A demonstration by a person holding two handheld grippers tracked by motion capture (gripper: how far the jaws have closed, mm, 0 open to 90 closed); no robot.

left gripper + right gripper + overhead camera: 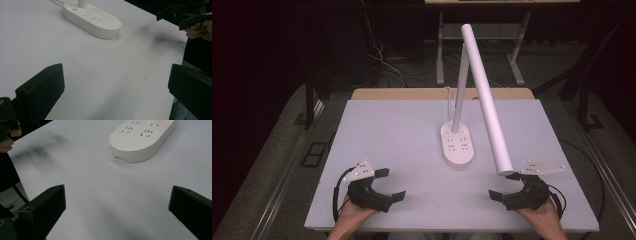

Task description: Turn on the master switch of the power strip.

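While both hand-held grippers gape near the table's (377, 125) front edge, the lamp (457, 145) stands apart.

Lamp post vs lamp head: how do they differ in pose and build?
The lamp post stands nearly upright on the oval base; the lamp head slants down toward the right gripper. The post is thinner and greyer, the head thicker and whiter. The post touches the base; the head's end hangs free. Both are straight tubes.

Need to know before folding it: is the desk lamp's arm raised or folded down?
Raised. The lamp's light bar slants from above the post down toward the right gripper, clear of the base.
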